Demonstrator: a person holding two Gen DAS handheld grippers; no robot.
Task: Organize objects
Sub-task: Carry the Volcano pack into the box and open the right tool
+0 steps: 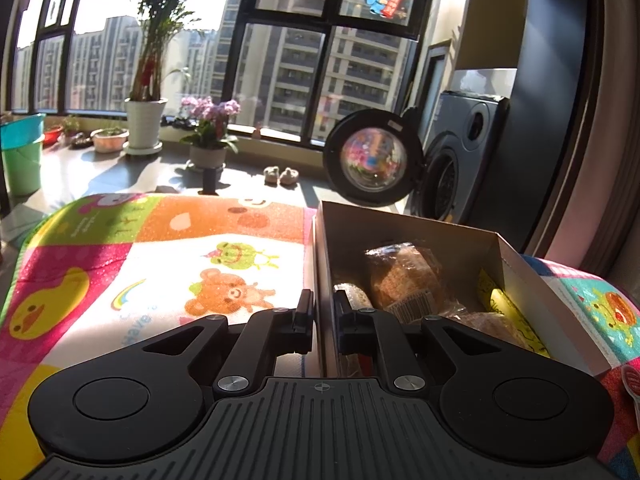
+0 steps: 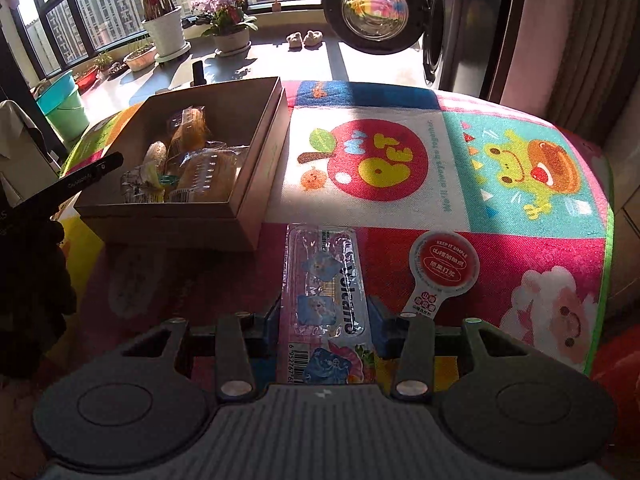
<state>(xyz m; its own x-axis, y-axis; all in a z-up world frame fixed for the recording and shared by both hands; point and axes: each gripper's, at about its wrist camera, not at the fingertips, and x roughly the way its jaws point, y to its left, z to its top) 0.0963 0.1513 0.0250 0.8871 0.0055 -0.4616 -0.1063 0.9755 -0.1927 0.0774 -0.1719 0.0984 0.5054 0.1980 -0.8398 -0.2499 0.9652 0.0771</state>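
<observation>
A brown cardboard box (image 2: 256, 168) with several wrapped snacks (image 2: 200, 168) stands on a colourful cartoon mat (image 2: 360, 152). In the left wrist view my left gripper (image 1: 323, 316) is shut on the box's left wall (image 1: 320, 264); wrapped bread (image 1: 404, 280) lies inside. In the right wrist view my right gripper (image 2: 325, 316) straddles a pink blister pack (image 2: 326, 304) lying on the mat just in front of the box; its fingers (image 2: 380, 312) touch the pack's sides. A round red-and-white paddle-shaped packet (image 2: 444, 268) lies to the right of it.
A washing machine with its round door (image 2: 376, 4) open stands beyond the mat. Potted plants (image 2: 228, 20), slippers (image 2: 304, 40) and green buckets (image 2: 64, 104) stand on the floor by the windows. A dark-gloved hand (image 2: 32, 280) is at the left edge.
</observation>
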